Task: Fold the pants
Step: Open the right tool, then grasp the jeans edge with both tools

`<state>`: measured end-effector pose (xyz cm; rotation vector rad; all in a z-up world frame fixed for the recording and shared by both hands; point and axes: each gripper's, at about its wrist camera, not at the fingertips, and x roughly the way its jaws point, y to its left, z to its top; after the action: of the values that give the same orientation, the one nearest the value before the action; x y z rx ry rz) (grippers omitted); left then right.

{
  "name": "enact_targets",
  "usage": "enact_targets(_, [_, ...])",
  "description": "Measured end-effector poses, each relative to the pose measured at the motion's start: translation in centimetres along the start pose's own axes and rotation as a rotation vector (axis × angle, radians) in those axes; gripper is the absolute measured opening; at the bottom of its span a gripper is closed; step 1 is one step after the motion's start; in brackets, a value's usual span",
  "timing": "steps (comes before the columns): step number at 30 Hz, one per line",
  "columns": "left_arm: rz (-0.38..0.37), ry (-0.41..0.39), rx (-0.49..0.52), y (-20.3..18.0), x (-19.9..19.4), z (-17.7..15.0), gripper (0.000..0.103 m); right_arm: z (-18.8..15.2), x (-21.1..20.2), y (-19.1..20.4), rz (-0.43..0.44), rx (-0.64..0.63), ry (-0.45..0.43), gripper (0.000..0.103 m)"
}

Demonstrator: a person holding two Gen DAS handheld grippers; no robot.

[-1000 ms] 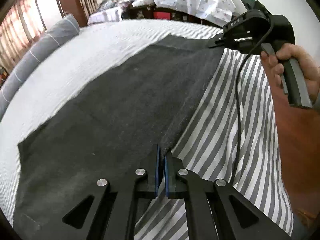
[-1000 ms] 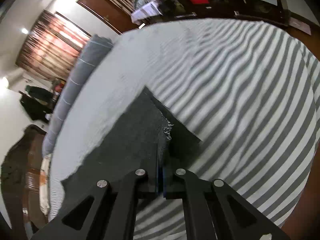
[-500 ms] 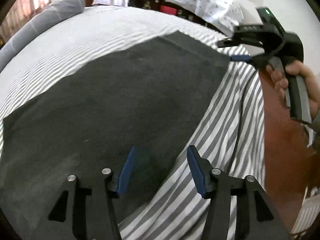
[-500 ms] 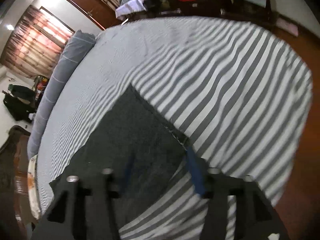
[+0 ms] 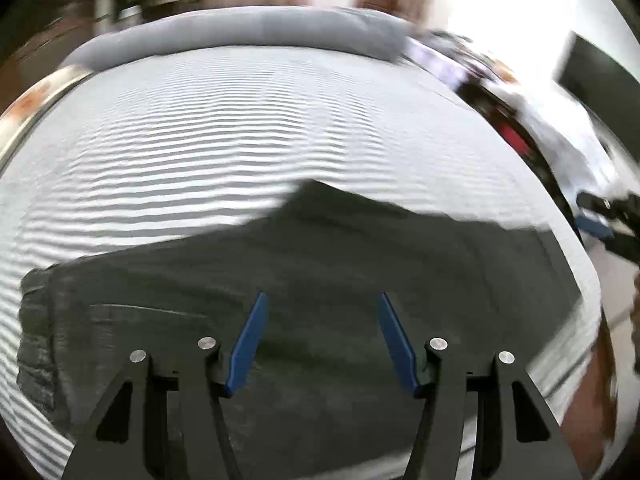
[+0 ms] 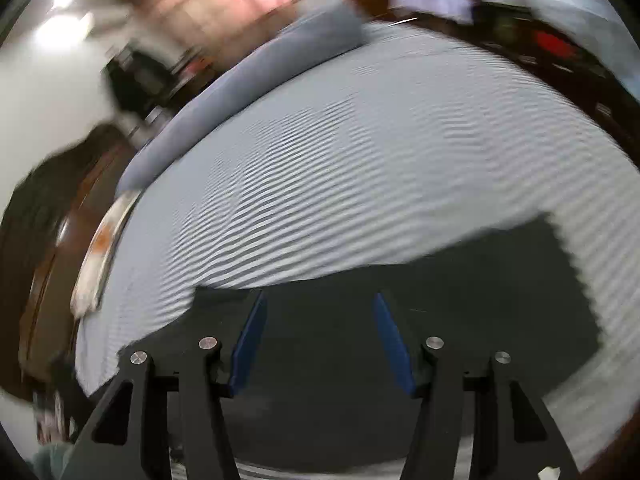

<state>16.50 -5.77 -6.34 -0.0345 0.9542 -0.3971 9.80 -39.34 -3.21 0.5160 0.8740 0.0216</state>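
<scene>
Both tools hang clear above the bed, and the view is streaked with motion blur. The left gripper [image 5: 320,344] shows its blue pads spread about halfway, jaws opening a touch more, with nothing between them but air over dark cloth. The right gripper [image 6: 316,344] stands about as wide, empty too, its pads off the fabric.

The pants [image 5: 320,280] lie flat on the striped bedsheet [image 5: 240,120], a dark grey slab filling the lower half of each view. In the left view their long axis runs from about 9 o'clock to 3 o'clock, straight across the line the fingers point along, with a thick bunched end at 9 o'clock and the far edge peaking near 12. The right gripper's tip peeks in at 3 o'clock, off that end of the cloth.

In the right view the cloth's squared end sits out at 3 o'clock, so each hand looks nearest its own end. A grey bolster [image 5: 248,36] lies at 12 o'clock.

No brand, label or writing can be read anywhere; blur smears what little there might be.
</scene>
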Motion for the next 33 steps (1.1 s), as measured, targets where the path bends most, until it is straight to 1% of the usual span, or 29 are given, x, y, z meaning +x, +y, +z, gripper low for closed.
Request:
enact_targets(2, [0.015, 0.007, -0.040, 1.6, 1.0, 0.5, 0.059, 0.4, 2.7, 3.2, 0.044, -0.067, 0.051, 0.054])
enact_targets(3, [0.017, 0.011, -0.046, 1.9, 1.4, 0.5, 0.059, 0.8, 4.7, 5.3, 0.062, -0.117, 0.092, 0.054])
enact_targets(4, [0.021, 0.019, -0.047, 2.0, 2.0, 0.7, 0.059, 0.7, 5.8, 6.8, 0.072, -0.148, 0.116, 0.054])
enact_targets(6, [0.027, 0.043, -0.033, 2.5, 3.2, 0.9, 0.059, 0.8, 9.1, 10.0, 0.092, -0.221, 0.180, 0.054])
enact_targets(9, [0.015, 0.054, -0.007, 2.8, 4.4, 0.9, 0.059, 0.9, 13.1, 13.3, 0.106, -0.291, 0.251, 0.054])
enact_targets(12, [0.011, 0.081, 0.009, 2.8, 5.5, 0.9, 0.059, 0.4, 16.0, 14.2, 0.120, -0.323, 0.310, 0.054])
enact_targets(15, [-0.003, 0.117, -0.019, 3.8, 6.7, -0.1, 0.059, -0.1, 18.6, 15.5, 0.112, -0.362, 0.359, 0.054])
enact_targets(18, [0.000, 0.095, 0.003, 4.1, 7.0, -0.9, 0.059, -0.7, 21.0, 16.1, 0.115, -0.381, 0.401, 0.051])
enact_targets(20, [0.019, 0.085, 0.031, 3.7, 7.0, -1.1, 0.059, -1.2, 22.2, 16.5, 0.126, -0.383, 0.426, 0.038])
enact_targets(21, [0.022, 0.082, 0.036, 3.7, 7.0, -1.2, 0.059, -1.5, 22.7, 16.6, 0.134, -0.385, 0.445, 0.027])
enact_targets(22, [0.024, 0.078, 0.041, 3.7, 7.1, -1.3, 0.059, -2.0, 23.1, 16.6, 0.138, -0.394, 0.463, 0.018])
enact_targets(23, [0.022, 0.070, 0.046, 3.7, 7.1, -1.4, 0.059, -2.5, 23.2, 16.6, 0.136, -0.410, 0.468, 0.016])
enact_targets(25, [0.017, 0.057, 0.056, 3.8, 7.1, -1.7, 0.059, -3.5, 22.7, 16.8, 0.141, -0.444, 0.458, 0.007])
enact_targets(26, [0.016, 0.053, 0.061, 3.7, 7.0, -1.7, 0.059, -3.8, 22.3, 17.0, 0.151, -0.458, 0.446, 0.006])
enact_targets(28, [0.015, 0.043, 0.059, 3.9, 6.8, -1.8, 0.057, -4.7, 20.7, 17.3, 0.172, -0.503, 0.414, 0.005])
enact_targets(30, [0.001, 0.027, 0.044, 4.3, 6.0, -2.2, 0.056, -4.9, 19.2, 17.4, 0.187, -0.515, 0.378, 0.005])
enact_targets(33, [-0.021, -0.020, 0.019, 5.2, 4.3, -1.9, 0.056, -4.1, 17.6, 17.5, 0.199, -0.511, 0.304, 0.004])
